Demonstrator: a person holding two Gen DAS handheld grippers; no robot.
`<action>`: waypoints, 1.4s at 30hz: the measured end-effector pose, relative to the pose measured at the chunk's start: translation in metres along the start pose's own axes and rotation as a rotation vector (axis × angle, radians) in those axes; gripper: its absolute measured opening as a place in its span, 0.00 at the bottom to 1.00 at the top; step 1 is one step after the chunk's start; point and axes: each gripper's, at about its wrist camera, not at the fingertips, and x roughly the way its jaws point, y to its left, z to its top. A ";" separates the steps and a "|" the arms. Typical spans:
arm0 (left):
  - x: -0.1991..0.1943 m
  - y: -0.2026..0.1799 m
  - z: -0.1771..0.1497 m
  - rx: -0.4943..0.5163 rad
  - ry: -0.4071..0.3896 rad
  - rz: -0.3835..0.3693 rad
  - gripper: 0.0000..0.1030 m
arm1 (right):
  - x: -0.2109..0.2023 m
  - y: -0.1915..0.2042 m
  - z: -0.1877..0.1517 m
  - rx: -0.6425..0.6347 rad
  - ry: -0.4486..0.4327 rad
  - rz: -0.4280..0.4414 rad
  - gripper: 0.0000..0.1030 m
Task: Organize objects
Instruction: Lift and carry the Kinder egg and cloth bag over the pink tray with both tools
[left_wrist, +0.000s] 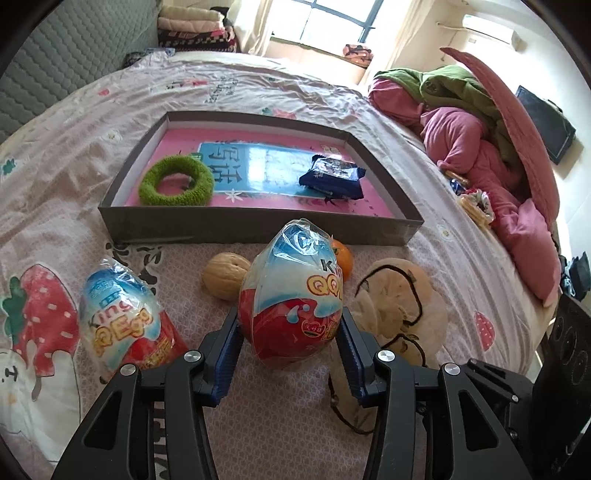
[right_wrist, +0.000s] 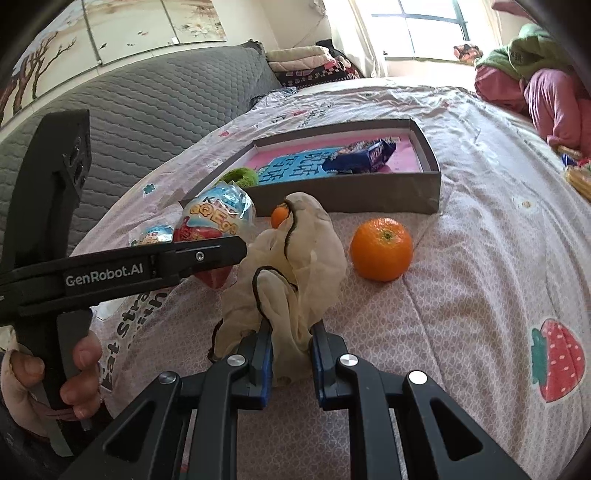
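Here my left gripper (left_wrist: 290, 328) had its blue pads clamped on either side of a wrapped toy egg (left_wrist: 291, 299), standing upright on the bed (left_wrist: 461, 266) just short of the near wall of the shallow grey box (left_wrist: 258, 221), with a second egg (left_wrist: 125, 317) lying to its left and a walnut (left_wrist: 225, 275) behind. My right gripper (right_wrist: 291, 350) was clenched on a bunch of the cream cloth bag (right_wrist: 295, 258), an orange (right_wrist: 381, 248) sitting just to its right. Inside the box lay a green ring (left_wrist: 175, 181) near its left wall and a dark blue snack packet (left_wrist: 332, 177) toward its right.
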 end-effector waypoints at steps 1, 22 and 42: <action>-0.002 -0.001 -0.001 0.006 -0.002 0.000 0.49 | -0.001 0.001 0.000 -0.006 -0.004 -0.001 0.17; -0.041 -0.020 -0.017 0.172 -0.122 0.075 0.49 | -0.031 -0.002 0.013 -0.020 -0.166 0.031 0.16; -0.071 -0.008 -0.013 0.152 -0.196 0.076 0.49 | -0.049 0.037 0.017 -0.207 -0.291 -0.058 0.16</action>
